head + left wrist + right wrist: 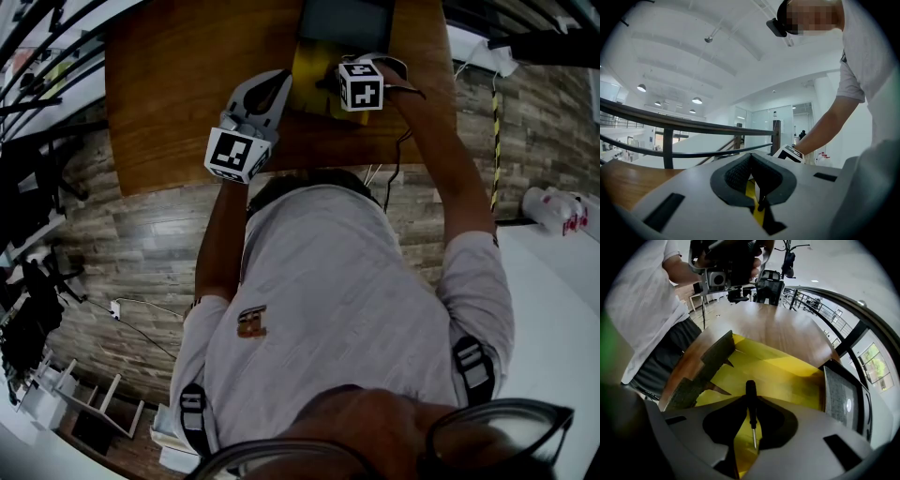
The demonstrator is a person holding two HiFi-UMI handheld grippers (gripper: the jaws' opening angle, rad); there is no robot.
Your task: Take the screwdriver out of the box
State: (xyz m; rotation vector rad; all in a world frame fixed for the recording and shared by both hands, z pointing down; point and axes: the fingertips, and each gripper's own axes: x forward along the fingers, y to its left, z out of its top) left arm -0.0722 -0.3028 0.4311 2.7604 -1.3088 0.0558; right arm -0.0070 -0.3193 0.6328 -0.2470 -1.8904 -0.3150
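Note:
A yellow box (309, 80) lies open on the wooden table (178, 84). In the right gripper view its yellow inside (787, 376) fills the middle. The screwdriver (751, 399), with a black handle and a thin metal shaft, stands between the jaws of my right gripper (751, 404). The jaws are closed against it, just above the box floor. My right gripper (361, 86) points steeply down into the box. My left gripper (279, 82) lies level beside the box's left edge. Its jaws (752, 180) are together, and only a yellow sliver shows through the slit.
A jagged grey-brown flap (701, 369) rises on the box's left, and a dark padded lid (841, 397) stands on its right. A cable (398, 159) hangs off the table's near edge. A white surface (553, 309) with bottles (553, 206) is at right.

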